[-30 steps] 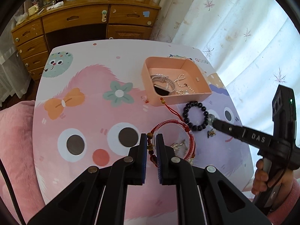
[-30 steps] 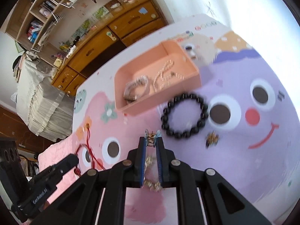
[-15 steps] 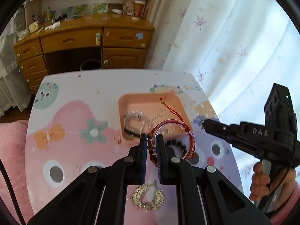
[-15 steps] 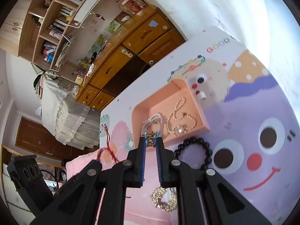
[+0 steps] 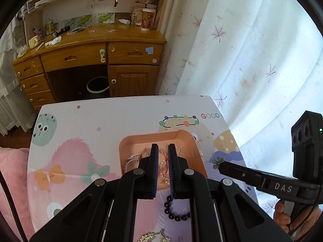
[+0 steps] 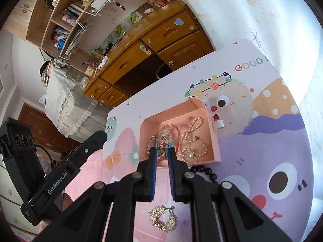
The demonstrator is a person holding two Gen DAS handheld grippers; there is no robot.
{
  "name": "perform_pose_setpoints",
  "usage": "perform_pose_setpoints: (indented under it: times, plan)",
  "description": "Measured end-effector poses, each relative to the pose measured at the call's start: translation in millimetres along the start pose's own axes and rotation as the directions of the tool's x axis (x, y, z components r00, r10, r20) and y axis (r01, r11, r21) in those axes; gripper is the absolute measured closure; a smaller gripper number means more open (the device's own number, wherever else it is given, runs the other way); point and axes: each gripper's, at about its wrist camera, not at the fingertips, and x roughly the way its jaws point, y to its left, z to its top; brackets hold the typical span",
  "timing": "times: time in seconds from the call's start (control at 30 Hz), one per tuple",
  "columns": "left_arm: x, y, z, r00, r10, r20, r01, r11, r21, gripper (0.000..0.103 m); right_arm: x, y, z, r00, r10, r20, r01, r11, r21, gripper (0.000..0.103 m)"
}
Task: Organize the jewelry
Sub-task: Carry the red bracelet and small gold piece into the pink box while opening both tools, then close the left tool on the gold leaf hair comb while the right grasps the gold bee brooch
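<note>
I observed both tongs above the pink tray (image 5: pixel 182 139), which sat on the cartoon-printed bench (image 5: pixel 84 121).

Left tongs (image 5: pixel 163 151): jaws narrow, a slim gap between the blue pads. Red cord and pale beads showed through the gap, but I could not tell whether the pads gripped them or merely hung over them.

Right tongs (image 6: pixel 163 151): jaws narrow, closed on a small gold clip-like piece with pale blue tips (image 6: pixel 163 146), held over the tray's 7 o'clock corner as my right camera framed it.

Tray contents, right view: a pearl necklace (image 6: pixel 191 135) lay looped toward 3 o'clock, with a round pendant (image 6: pixel 189 153) at its lower end. A clear beaded bangle (image 6: pixel 164 134) and a red cord sat at the centre-left.

Outside the tray: a black bead bracelet (image 5: pixel 176 211) lay on the bench just beside the near wall. A gold leaf-shaped wreath piece (image 6: pixel 163 220) lay further toward 6 o'clock, well apart from the tray.
</note>
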Motion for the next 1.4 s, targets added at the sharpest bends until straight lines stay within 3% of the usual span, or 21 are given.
perform_pose_setpoints:
  times: [0.07, 0.1, 0.17, 0.23, 0.5, 0.63, 0.77, 0.9, 1.07, 1.27, 1.4]
  plan:
    - [5.2, -1.7, 2.4, 1.0, 0.005, -0.016, -0.005, 1.0, -0.018, 0.092, 2.9, 0.3, 2.7, 1.0, -0.02, -0.009, 0.02, 1.0, -0.01, 0.091]
    - [7.4, -1.7, 3.1, 1.0, 0.007, -0.028, -0.008, 1.0, -0.027, 0.075, 5.3, 0.6, 3.5, 0.999, -0.044, -0.019, 0.044, 0.999, -0.013, 0.09]
    - [10.4, 0.5, 3.1, 0.998, 0.013, -0.055, -0.016, 0.999, -0.047, 0.055, 9.7, -0.7, 3.5, 0.996, -0.078, -0.039, 0.078, 0.997, -0.013, 0.081]
    - [8.2, 3.9, 1.6, 0.999, 0.011, -0.052, -0.014, 0.998, -0.059, 0.054, 10.2, -4.8, 2.5, 0.997, -0.062, -0.041, 0.063, 0.998, 0.015, 0.071]
    - [-4.9, 18.7, -13.7, 0.994, 0.054, -0.096, -0.063, 0.993, -0.096, 0.045, 1.2, -9.1, -5.2, 0.996, -0.071, -0.047, 0.072, 0.997, 0.025, 0.061]
    - [-16.1, 24.5, -32.1, 0.99, 0.073, -0.124, -0.087, 0.989, -0.119, 0.038, -12.4, -10.4, -10.1, 0.993, -0.114, -0.013, 0.113, 0.993, -0.017, 0.046]
    - [-24.7, 30.9, -55.8, 0.983, 0.1, -0.155, -0.123, 0.982, -0.146, 0.032, -24.4, -13.3, -17.0, 0.984, -0.179, 0.025, 0.181, 0.979, -0.097, 0.04]
    - [-26.9, 37.8, -80.7, 0.972, 0.139, -0.189, -0.174, 0.967, -0.186, 0.026, -29.6, -15.6, -31.0, 0.965, -0.257, 0.049, 0.261, 0.936, -0.235, 0.04]
    - [-21.8, 40.0, -111.1, 0.961, 0.142, -0.237, -0.195, 0.956, -0.22, 0.018, -28.2, -20.0, -58.4, 0.959, -0.275, 0.061, 0.276, 0.871, -0.407, 0.04]
    - [-4.5, 24.8, -150.2, 0.937, 0.155, -0.314, -0.209, 0.967, -0.148, 0.018, -22.6, -22.7, -102.4, 0.954, -0.283, 0.097, 0.282, 0.747, -0.602, 0.04]
    - [6.6, 13.0, -173.9, 0.926, 0.13, -0.354, -0.178, 0.978, -0.108, 0.018, -17.2, -23.8, -128.9, 0.96, -0.262, 0.097, 0.253, 0.672, -0.696, 0.04]
